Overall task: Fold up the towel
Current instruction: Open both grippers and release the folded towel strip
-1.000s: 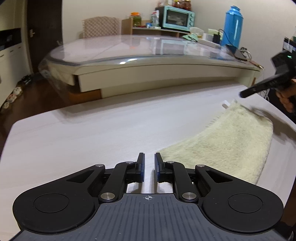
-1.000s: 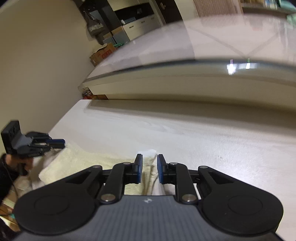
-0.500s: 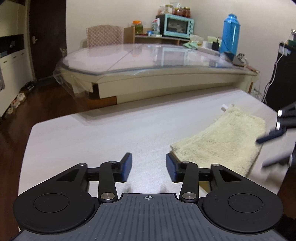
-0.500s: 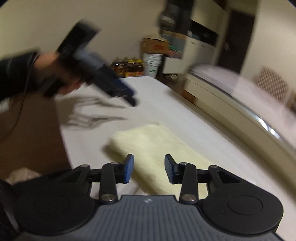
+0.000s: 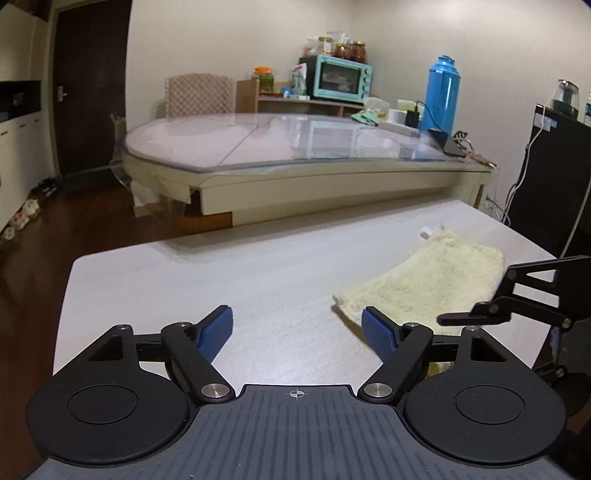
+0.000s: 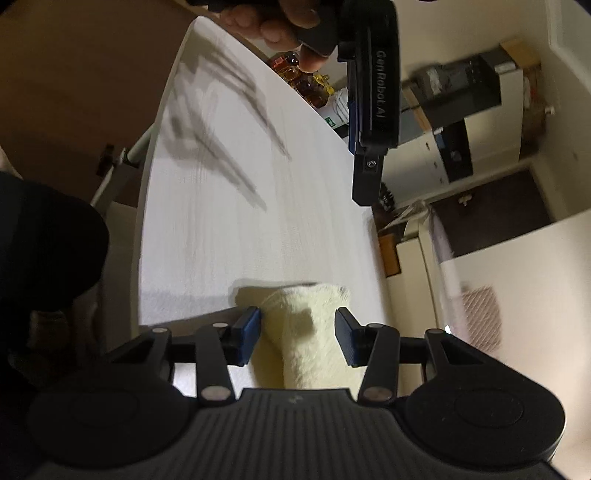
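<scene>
Both sets of jaws stand wide apart and hold nothing. Left gripper [image 5: 297,330]: blue pads spread over bare tabletop [image 5: 229,269], with the near corner of the towel [image 5: 428,280] just beside the right-hand pad, no contact visible. Right gripper [image 6: 298,334]: jaws straddle one end of the towel [image 6: 306,325] from above, pads clear of the cloth on both sides. In the right wrist view the left gripper [image 6: 373,110] hangs above the tabletop, the person's hand [image 6: 280,22] around its grip.

Towel: pale yellow terry, lying near the right edge of the tabletop as a flat, narrow rectangle with a rounded doubled edge; small white tag at its far corner.

Progress, judged: at least one fold looks done, given the thick layered edges. Cannot tell whether another fold is wanted; with both grippers released, it may be complete or between folds.

Containers: a blue thermos [image 5: 441,96] and food jars [image 5: 343,48] on a teal toaster oven [image 5: 338,79] stand beyond the glass-topped table. Jar contents reddish, unidentifiable.
</scene>
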A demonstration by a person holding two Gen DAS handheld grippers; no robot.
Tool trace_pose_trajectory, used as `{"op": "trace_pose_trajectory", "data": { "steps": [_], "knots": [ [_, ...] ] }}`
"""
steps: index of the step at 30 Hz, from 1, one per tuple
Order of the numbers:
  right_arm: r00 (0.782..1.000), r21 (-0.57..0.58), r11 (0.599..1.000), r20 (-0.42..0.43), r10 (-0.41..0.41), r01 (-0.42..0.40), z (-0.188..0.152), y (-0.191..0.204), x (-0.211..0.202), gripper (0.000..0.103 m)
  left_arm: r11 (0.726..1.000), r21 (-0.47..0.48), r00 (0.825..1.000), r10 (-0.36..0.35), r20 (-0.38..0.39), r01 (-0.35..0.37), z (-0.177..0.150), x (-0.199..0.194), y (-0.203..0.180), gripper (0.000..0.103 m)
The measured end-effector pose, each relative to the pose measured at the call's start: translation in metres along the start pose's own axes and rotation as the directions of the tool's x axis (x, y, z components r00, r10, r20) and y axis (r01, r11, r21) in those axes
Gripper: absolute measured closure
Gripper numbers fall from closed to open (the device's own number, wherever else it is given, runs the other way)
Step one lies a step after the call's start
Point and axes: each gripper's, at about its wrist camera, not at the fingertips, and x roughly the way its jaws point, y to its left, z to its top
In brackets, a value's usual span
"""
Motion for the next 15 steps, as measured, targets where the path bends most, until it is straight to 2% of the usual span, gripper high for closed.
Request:
{"op": "trace_pose_trajectory", "data": {
  "steps": [2, 3, 5, 8, 10, 13, 14, 15],
  "knots": [
    [1.0, 0.017, 1.0, 0.006, 0.004, -0.004, 0.001, -0.002, 0.006, 0.076, 1.0, -0.011, 1.0, -0.003, -0.003, 0.003, -0.003, -0.001, 0.002, 0.019],
    [1.0, 0.025, 1.0, 0.011, 0.009, -0.009, 0.002, -0.003, 0.006, 0.079, 1.0, -0.013, 1.0, -0.003, -0.005, 0.003, -0.004, -0.001, 0.002, 0.019],
    [1.0, 0.041, 0.999, 0.021, 0.019, -0.02, 0.002, -0.005, 0.006, 0.091, 1.0, -0.006, 1.0, -0.004, -0.008, 0.004, -0.006, -0.001, 0.002, 0.019],
    [0.996, 0.117, 0.992, 0.075, 0.045, -0.054, 0.0, -0.013, -0.009, 0.094, 0.999, 0.046, 1.0, -0.017, -0.019, 0.018, -0.008, -0.002, -0.001, 0.019],
    [0.988, 0.202, 0.973, 0.122, 0.089, -0.113, -0.006, -0.025, -0.024, 0.095, 0.989, 0.135, 0.998, -0.053, -0.022, 0.056, -0.009, -0.002, -0.009, 0.019],
    [0.969, 0.314, 0.925, 0.189, 0.159, -0.213, -0.016, -0.042, -0.046, 0.095, 0.956, 0.27, 0.993, -0.109, -0.034, 0.114, -0.012, -0.002, -0.021, 0.02],
    [0.956, 0.384, 0.884, 0.226, 0.188, -0.265, -0.024, -0.054, -0.055, 0.095, 0.932, 0.331, 0.989, -0.14, -0.046, 0.147, -0.013, -0.003, -0.028, 0.02],
    [0.949, 0.416, 0.862, 0.243, 0.201, -0.289, -0.028, -0.061, -0.06, 0.095, 0.906, 0.389, 0.986, -0.155, -0.058, 0.166, -0.016, -0.002, -0.036, 0.02]
  ]
}}
